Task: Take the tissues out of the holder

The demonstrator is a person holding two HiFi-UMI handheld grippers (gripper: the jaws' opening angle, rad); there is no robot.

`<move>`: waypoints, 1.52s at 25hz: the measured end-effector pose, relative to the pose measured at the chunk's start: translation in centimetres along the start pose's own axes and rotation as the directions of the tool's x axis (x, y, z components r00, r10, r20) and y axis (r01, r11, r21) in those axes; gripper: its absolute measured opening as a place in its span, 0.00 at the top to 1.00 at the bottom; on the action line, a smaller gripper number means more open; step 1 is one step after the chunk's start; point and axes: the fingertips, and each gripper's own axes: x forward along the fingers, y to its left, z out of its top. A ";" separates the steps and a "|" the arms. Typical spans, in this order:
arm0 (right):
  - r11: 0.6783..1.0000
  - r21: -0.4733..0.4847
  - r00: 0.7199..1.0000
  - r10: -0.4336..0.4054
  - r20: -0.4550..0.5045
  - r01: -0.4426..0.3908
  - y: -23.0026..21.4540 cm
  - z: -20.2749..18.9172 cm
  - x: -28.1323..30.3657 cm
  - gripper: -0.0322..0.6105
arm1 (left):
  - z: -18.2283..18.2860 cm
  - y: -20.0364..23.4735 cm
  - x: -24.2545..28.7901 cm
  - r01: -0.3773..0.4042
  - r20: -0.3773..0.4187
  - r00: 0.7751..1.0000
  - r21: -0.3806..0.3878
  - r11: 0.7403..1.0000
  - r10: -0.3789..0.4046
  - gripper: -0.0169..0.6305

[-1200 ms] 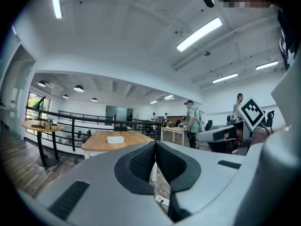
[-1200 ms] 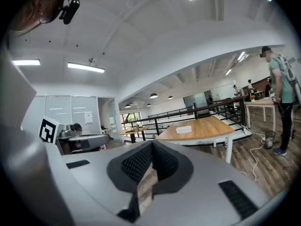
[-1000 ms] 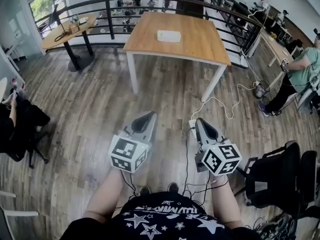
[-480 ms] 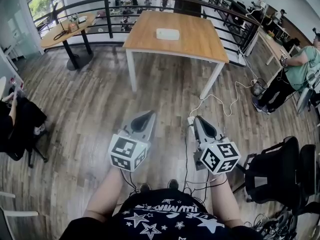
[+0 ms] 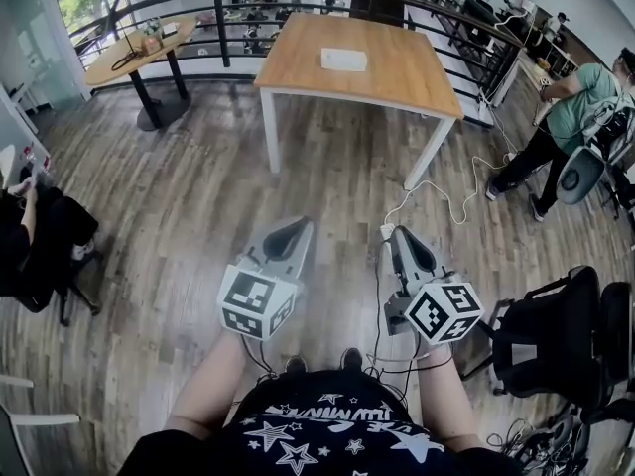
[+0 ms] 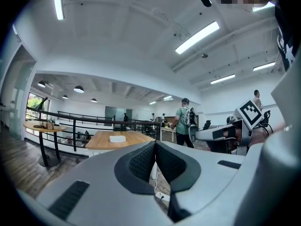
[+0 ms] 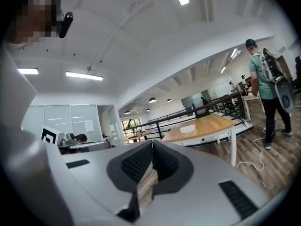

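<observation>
Facing a wooden table (image 5: 397, 72) (holder (image 5: 343, 59) atop), left tongs (image 5: 297, 226) and right tongs (image 5: 400, 233) hang closed, empty, over plank floor (image 5: 189, 191).

Tissue holder (image 5: 344, 59) on far table (image 5: 409, 85)

Left forearm (image 5: 210, 390) and right forearm (image 5: 439, 397): bare, both reaching forward from the torso, side by side. Left gripper (image 5: 297, 226): held roughly level, jaws pressed together, nothing between the pads; marker cube (image 5: 256, 303) at its rear faces upward. Right gripper (image 5: 397, 234): near the left and almost parallel to it, not touching it; jaws likewise closed and empty.
</observation>
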 end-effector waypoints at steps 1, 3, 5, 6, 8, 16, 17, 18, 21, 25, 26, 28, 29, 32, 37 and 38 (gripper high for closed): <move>1.000 0.000 1.000 0.001 0.003 -0.001 0.5 -0.3 0.1 0.93 | -0.1 0.5 -0.5 0.000 -0.001 1.000 -0.001 1.000 0.000 0.96; 1.000 -0.002 1.000 -0.002 0.011 0.002 1.6 -1.0 0.4 0.93 | -0.2 1.5 -1.5 0.005 -0.003 1.000 -0.001 1.000 -0.005 0.96; 1.000 -0.005 1.000 -0.008 0.017 0.008 2.5 -1.5 0.5 0.93 | -0.3 2.3 -2.2 0.013 -0.003 1.000 -0.003 1.000 -0.013 0.96; 1.000 -0.006 1.000 -0.012 0.018 0.012 2.7 -1.8 0.5 0.93 | -0.4 2.7 -2.3 0.015 -0.005 1.000 -0.005 1.000 -0.015 0.96; 1.000 -0.013 1.000 -0.017 0.007 0.018 2.9 -2.3 0.7 0.93 | -0.7 3.3 -2.2 0.020 -0.013 1.000 -0.013 1.000 -0.020 0.96; 0.999 -0.010 0.999 -0.035 0.011 0.035 -0.9 -2.0 5.1 0.93 | -1.4 4.9 2.2 0.028 -0.032 0.999 -0.002 1.000 -0.028 0.96; 0.999 -0.015 1.000 -0.031 0.003 0.031 -1.6 -2.1 6.0 0.93 | -1.6 5.3 3.1 0.028 -0.039 0.999 0.001 1.000 -0.028 0.96; 1.000 -0.019 1.000 -0.025 -0.008 0.025 -2.2 -2.2 7.1 0.93 | -1.8 5.7 4.0 0.029 -0.049 0.998 0.007 1.000 -0.029 0.96; 1.000 -0.017 1.000 -0.025 -0.011 0.025 -4.5 -1.3 10.2 0.93 | -1.5 7.3 7.2 0.024 -0.061 0.998 0.016 1.000 -0.023 0.96; 0.999 0.033 0.999 -0.027 0.028 0.026 -8.3 1.1 14.7 0.93 | -0.2 9.8 12.5 -0.001 -0.036 0.999 -0.015 1.000 0.000 0.96; 0.999 0.041 0.999 -0.017 0.030 0.016 -9.1 1.6 15.6 0.93 | -0.1 10.1 13.8 -0.002 -0.035 0.999 -0.020 1.000 0.001 0.96; 0.999 0.047 1.000 -0.007 0.028 0.006 -10.7 2.5 17.3 0.93 | 0.3 10.8 16.1 -0.005 -0.037 0.999 -0.018 1.000 0.004 0.96; 0.999 0.048 1.000 -0.008 0.026 0.007 -11.6 3.0 18.1 0.93 | 0.6 11.1 17.1 -0.008 -0.037 0.999 -0.014 1.000 0.007 0.96; 0.999 0.049 1.000 -0.011 0.021 0.010 -14.3 4.2 20.4 0.93 | 1.4 12.4 20.3 -0.022 -0.026 0.999 -0.012 1.000 0.021 0.96; 0.999 0.048 1.000 0.018 0.001 -0.018 -18.5 4.9 23.6 0.93 | 1.7 13.6 25.4 -0.057 -0.021 0.998 -0.016 0.998 0.057 0.96; 0.998 0.050 1.000 0.025 0.002 -0.025 -19.2 5.3 24.0 0.93 | 1.9 13.6 26.3 -0.061 -0.017 0.998 -0.014 0.998 0.061 0.96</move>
